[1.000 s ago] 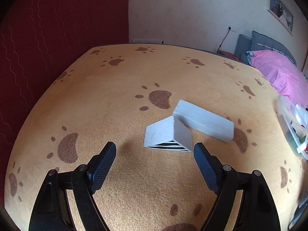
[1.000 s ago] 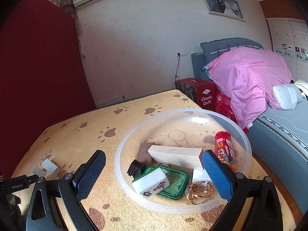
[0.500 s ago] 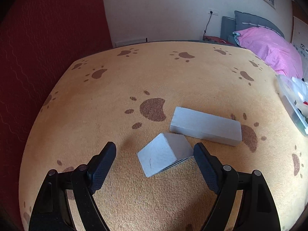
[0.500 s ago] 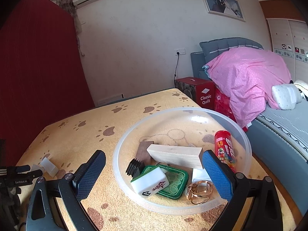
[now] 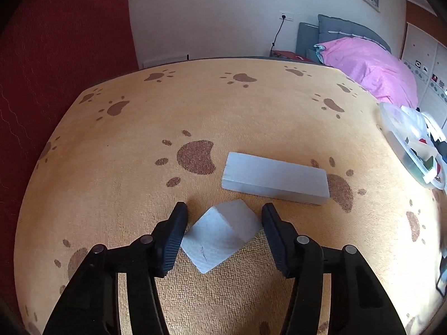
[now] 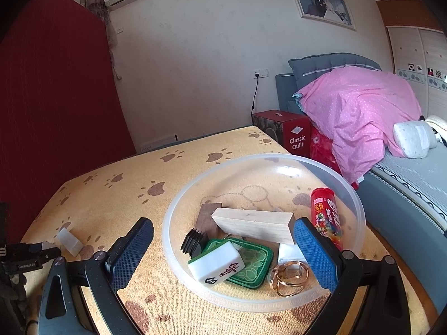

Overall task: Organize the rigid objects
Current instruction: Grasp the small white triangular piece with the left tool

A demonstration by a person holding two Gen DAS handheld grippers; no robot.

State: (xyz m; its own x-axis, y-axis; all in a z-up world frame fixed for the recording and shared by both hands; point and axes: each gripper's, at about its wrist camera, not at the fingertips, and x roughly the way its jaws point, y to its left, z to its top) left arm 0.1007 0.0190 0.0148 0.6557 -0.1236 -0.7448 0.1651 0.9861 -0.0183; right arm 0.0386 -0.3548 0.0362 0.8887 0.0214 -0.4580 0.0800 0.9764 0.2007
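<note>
In the left wrist view a small white wedge-shaped block (image 5: pixel 220 234) lies on the orange paw-print cloth between the fingers of my open left gripper (image 5: pixel 223 220), which straddles it without gripping. A long white rectangular block (image 5: pixel 275 178) lies just beyond it. In the right wrist view my right gripper (image 6: pixel 220 240) is open and empty, hovering over a clear plastic bowl (image 6: pixel 354 203). The bowl holds a wooden block (image 6: pixel 252 224), a mahjong tile (image 6: pixel 216 262), a green tray (image 6: pixel 251 259), a red candy tube (image 6: pixel 325 215), gold rings (image 6: pixel 290 277) and a black ribbed piece (image 6: pixel 192 241).
The cloth-covered table (image 5: pixel 223 97) ends at a red wall on the left. A bed with a pink quilt (image 6: pixel 360 114) stands to the right, with a red Classic Quilt box (image 6: pixel 285 131) beside it. The bowl shows at the left wrist view's right edge (image 5: pixel 391 136).
My left gripper has moved forward and down, so the wedge block now lies between its fingers, and the fingers have narrowed. The right gripper has barely moved.
</note>
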